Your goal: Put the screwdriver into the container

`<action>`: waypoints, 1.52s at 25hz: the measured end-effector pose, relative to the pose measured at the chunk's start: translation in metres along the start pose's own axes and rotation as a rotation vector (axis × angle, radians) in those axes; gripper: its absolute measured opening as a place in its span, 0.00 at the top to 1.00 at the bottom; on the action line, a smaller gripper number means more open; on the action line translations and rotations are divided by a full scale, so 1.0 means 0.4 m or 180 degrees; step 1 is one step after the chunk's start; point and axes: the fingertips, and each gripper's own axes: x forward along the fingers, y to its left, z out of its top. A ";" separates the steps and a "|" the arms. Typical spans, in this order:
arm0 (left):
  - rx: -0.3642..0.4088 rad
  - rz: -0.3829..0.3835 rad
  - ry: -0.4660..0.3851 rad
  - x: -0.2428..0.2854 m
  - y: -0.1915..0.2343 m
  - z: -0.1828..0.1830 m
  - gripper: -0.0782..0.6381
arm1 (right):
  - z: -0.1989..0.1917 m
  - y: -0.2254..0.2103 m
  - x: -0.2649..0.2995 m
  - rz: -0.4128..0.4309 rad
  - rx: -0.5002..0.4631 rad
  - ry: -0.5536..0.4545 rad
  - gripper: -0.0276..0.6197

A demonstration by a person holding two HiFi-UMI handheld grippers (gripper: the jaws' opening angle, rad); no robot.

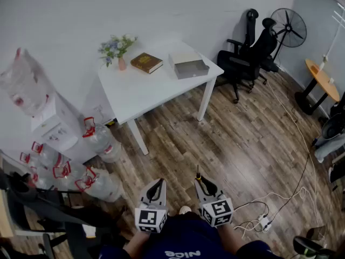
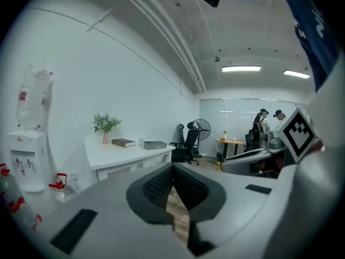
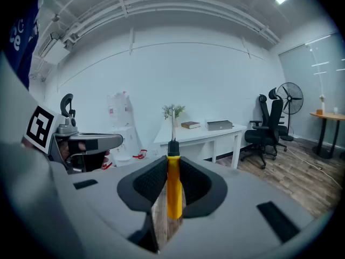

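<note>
Right tool is pinching the screwdriver. The yellow handle is clamped between the pads, and the black collar and metal shaft stick out past the tips, pointing away from the person. Left tool is pressed together at the tips with nothing in it.

In the head view, the left tool sits just left of the right one. Both are near, close to the person's body, over the wood floor.

Container is a grey box on the far right corner of the white bench, well apart from both tools, so the screwdriver is nowhere near it. Left of the container on the bench is a brown book, then a vase of flowers by the wall.

Water bottles are on the floor left of the bench. Black office chairs and a fan are at far right. Cables and a power strip lie on the floor near right.
</note>
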 end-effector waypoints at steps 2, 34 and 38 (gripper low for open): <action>0.0000 0.0011 -0.0003 0.003 -0.002 0.000 0.87 | -0.004 -0.009 -0.001 -0.0003 -0.0016 0.0030 0.82; -0.0039 -0.0171 0.0166 0.230 -0.030 -0.023 0.87 | -0.002 -0.166 0.091 -0.0023 0.0095 0.0106 0.82; -0.0003 -0.0321 0.0095 0.312 0.024 0.026 0.87 | 0.039 -0.184 0.176 -0.0113 0.0064 0.0099 0.82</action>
